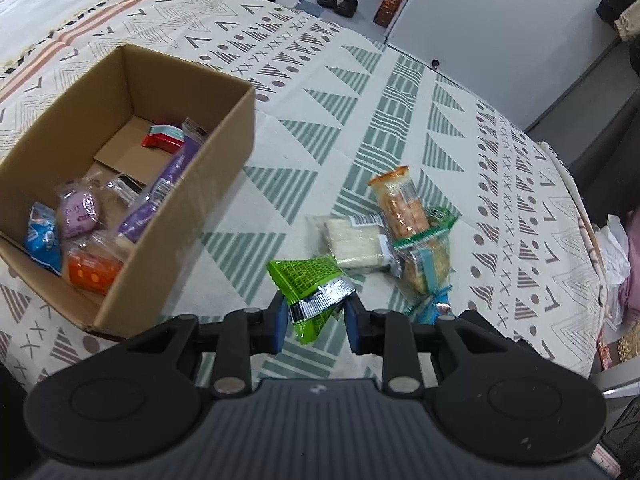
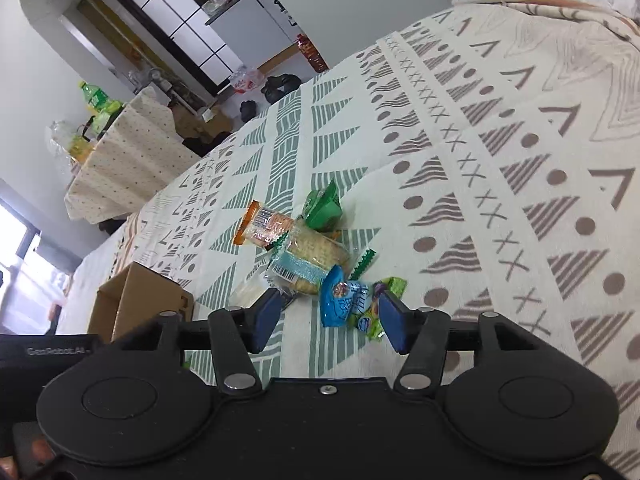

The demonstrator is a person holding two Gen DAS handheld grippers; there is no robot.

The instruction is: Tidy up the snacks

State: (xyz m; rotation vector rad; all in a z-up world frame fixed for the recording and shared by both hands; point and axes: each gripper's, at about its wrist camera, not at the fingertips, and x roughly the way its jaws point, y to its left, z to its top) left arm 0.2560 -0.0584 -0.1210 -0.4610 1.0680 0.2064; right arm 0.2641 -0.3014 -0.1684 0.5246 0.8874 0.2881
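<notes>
The left gripper [image 1: 316,316] clamps a green snack packet [image 1: 310,286] right of the cardboard box [image 1: 192,216]. The right gripper [image 2: 328,318] hangs unclenched over a blue packet [image 2: 340,300].

bedspread [image 1: 400,92]: cream, green striped triangles, grey-brown dots, crosses, chevrons | cardboard box [image 1: 224,152]: plain brown | packet in left tongs [image 1: 316,316]: bright green [image 1: 308,280], silver band | tong pads [image 2: 268,312]: blue | cracker pack [image 1: 398,204]: orange ends | pouch [image 2: 340,300]: blue | round snack in box [image 1: 78,214]: purple | wrapped snack in box [image 1: 92,274]: orange, dotted
</notes>
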